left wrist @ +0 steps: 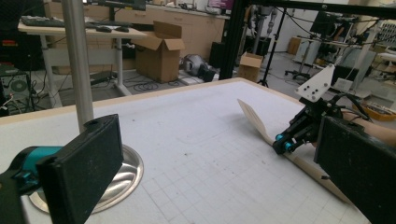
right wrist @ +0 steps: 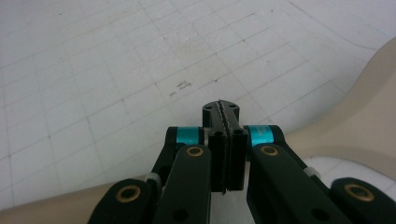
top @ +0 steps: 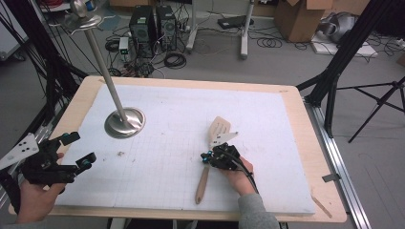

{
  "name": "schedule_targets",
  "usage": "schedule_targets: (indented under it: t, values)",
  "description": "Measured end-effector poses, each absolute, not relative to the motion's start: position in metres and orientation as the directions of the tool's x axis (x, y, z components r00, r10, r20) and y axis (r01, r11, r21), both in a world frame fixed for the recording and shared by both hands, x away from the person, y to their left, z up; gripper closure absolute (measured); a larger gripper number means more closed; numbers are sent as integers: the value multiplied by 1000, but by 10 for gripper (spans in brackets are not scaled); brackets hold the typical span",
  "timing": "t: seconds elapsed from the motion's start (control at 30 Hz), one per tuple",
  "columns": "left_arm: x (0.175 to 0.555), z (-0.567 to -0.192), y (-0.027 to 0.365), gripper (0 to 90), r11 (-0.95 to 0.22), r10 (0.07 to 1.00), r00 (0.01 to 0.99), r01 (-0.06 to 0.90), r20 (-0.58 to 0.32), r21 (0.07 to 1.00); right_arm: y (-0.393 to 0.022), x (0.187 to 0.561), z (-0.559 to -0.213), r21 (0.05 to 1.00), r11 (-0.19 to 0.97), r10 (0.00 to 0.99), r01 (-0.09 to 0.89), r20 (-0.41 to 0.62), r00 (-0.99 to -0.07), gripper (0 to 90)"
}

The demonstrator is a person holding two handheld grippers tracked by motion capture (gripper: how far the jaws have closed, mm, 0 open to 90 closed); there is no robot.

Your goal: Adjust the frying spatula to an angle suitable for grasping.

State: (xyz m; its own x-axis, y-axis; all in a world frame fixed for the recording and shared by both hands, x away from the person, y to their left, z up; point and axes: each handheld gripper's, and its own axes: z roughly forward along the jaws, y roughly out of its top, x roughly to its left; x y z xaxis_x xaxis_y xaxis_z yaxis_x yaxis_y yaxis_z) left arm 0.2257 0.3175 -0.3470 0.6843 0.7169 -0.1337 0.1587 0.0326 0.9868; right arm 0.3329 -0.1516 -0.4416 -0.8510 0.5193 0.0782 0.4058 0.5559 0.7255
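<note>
While the left gripper [top: 76, 151] is waiting spread, the right gripper [top: 208, 156], pressed together, is seemingly resting over the unlifted wooden spatula [top: 213, 149].

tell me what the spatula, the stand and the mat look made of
Spatula: looks like pale, unvarnished wood, matte tan with no shine, though bamboo is possible. Stand: polished metal, probably steel, since its round base and pole mirror the room. Mat: white and matte with a faint printed grid and scuffs; foam board or plastic sheet, hard to tell which.
</note>
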Motion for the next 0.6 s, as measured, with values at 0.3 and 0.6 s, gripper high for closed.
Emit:
schedule_targets:
  t: [0.3, 0.6]
  values:
    - [224, -348, 319, 17, 33, 722, 679, 162, -135, 986, -168, 327, -442, 728, 559, 496, 396, 90, -864, 900]
    - [224, -348, 320, 17, 41, 723, 676, 161, -141, 986, -183, 320, -440, 714, 577, 485, 397, 92, -870, 900]
